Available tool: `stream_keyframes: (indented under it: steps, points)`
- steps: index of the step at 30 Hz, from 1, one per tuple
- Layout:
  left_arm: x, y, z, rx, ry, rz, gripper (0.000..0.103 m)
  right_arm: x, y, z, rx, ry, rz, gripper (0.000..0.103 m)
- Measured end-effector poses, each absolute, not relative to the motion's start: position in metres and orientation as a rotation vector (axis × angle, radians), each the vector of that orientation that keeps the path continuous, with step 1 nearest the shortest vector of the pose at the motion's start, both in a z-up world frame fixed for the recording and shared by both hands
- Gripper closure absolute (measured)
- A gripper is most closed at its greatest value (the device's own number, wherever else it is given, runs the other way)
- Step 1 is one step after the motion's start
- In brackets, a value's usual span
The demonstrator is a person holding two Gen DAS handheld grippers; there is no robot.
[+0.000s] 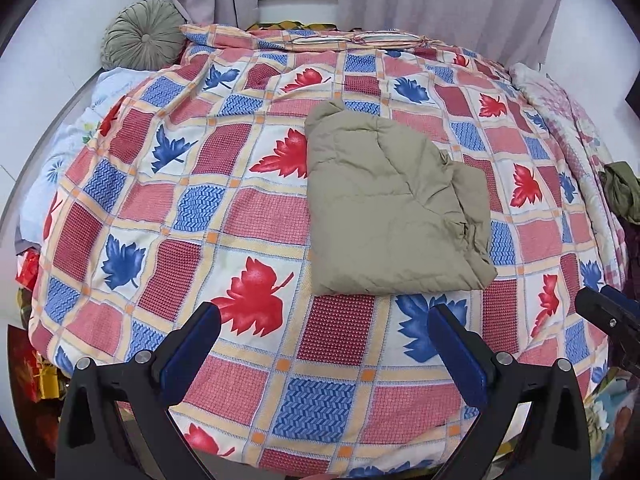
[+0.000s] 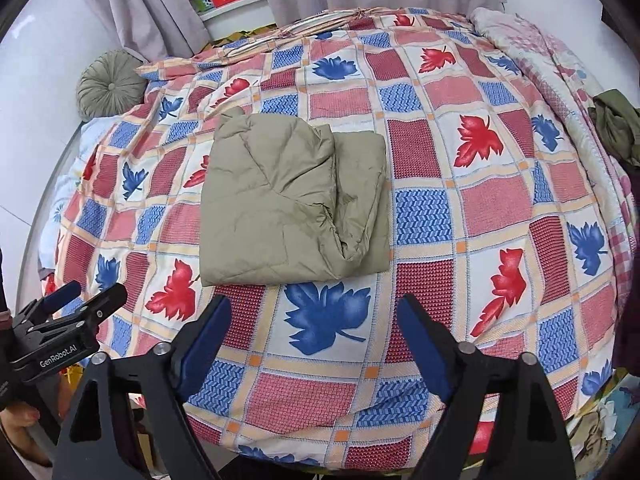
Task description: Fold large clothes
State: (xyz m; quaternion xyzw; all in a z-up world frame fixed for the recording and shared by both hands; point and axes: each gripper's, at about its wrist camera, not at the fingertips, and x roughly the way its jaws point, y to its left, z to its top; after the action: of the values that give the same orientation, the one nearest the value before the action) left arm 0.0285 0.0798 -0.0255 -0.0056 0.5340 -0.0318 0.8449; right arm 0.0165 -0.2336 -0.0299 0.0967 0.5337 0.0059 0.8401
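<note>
A khaki quilted jacket [image 1: 394, 204] lies folded into a thick packet on the bed, with a bunched edge along its right side; the right wrist view shows the same jacket [image 2: 292, 200]. My left gripper [image 1: 324, 314] hangs open above the quilt, just short of the packet's near edge, with nothing between its blue-padded fingers. My right gripper [image 2: 314, 308] is open too, empty, over a blue leaf square in front of the jacket. The right gripper's tip [image 1: 604, 304] shows at the right edge of the left wrist view, and the left gripper [image 2: 86, 298] appears at the lower left of the right wrist view.
A checked quilt [image 1: 248, 216] with red and blue leaves covers the bed. A round green cushion [image 1: 144, 34] sits at the far left corner. A dark olive garment [image 2: 616, 128] lies at the right edge. Curtains and a shelf stand behind. Colourful clutter [image 1: 32, 360] lies beside the bed.
</note>
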Motion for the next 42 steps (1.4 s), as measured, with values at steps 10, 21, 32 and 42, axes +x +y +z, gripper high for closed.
stream_keyframes:
  steps: [10, 21, 32, 42]
  points:
    - [0.009, 0.087, 0.016, -0.012, 1.071, -0.050, 0.000, -0.004, -0.223, 0.024, 0.198, 1.014, -0.008, 0.013]
    - [0.003, 0.092, 0.035, 0.000, 1.037, -0.035, 0.000, -0.015, -0.221, 0.038, 0.179, 0.996, -0.057, 0.012]
    - [-0.004, 0.090, 0.047, 0.024, 1.008, -0.030, 0.000, -0.016, -0.211, 0.044, 0.174, 1.000, -0.049, 0.012]
    - [-0.007, 0.092, 0.047, 0.016, 1.011, -0.021, 0.000, -0.015, -0.207, 0.046, 0.173, 0.999, -0.049, 0.012]
